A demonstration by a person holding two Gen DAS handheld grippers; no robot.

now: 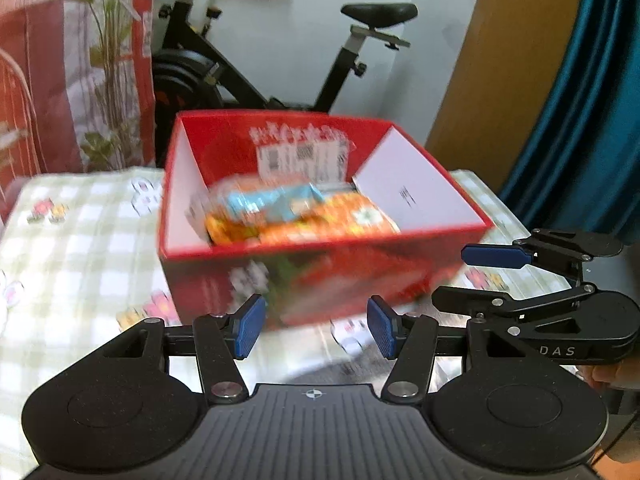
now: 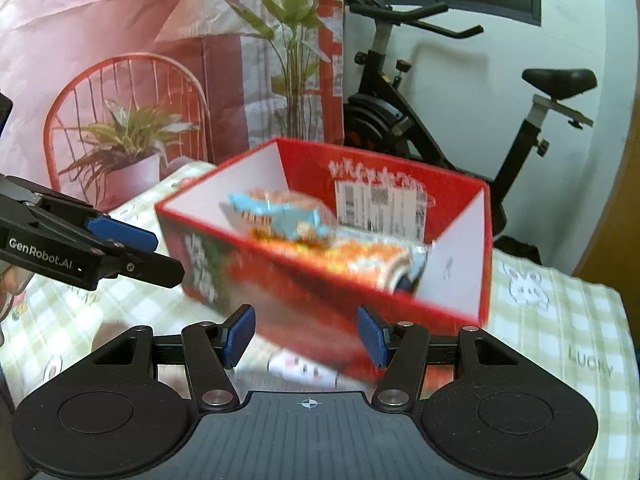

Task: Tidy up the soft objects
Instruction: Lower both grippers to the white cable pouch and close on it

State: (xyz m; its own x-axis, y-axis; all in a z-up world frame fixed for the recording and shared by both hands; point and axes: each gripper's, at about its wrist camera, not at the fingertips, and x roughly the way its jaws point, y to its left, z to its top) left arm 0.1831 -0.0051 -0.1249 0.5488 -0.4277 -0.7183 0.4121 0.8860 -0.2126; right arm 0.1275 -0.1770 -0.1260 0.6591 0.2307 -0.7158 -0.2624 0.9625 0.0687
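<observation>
A red open box [image 1: 408, 244] stands on the checked tablecloth; it also shows in the right wrist view [image 2: 452, 304]. Inside lie soft snack packets: an orange one [image 1: 320, 220] [image 2: 360, 258] and a light blue one [image 1: 272, 200] [image 2: 288, 220] on top. My left gripper [image 1: 316, 330] is open and empty, just in front of the box's near wall. My right gripper [image 2: 306, 334] is open and empty, close to the box's near wall. Each gripper shows in the other's view: the right at the right edge [image 1: 520, 280], the left at the left edge [image 2: 120, 252].
The table carries a green-and-white checked cloth with cartoon prints [image 1: 72, 248] [image 2: 560, 320]. An exercise bike [image 1: 248, 64] [image 2: 440, 120] stands behind the table. A red printed backdrop [image 2: 120, 80] hangs at the left, a teal curtain [image 1: 592, 100] at the right.
</observation>
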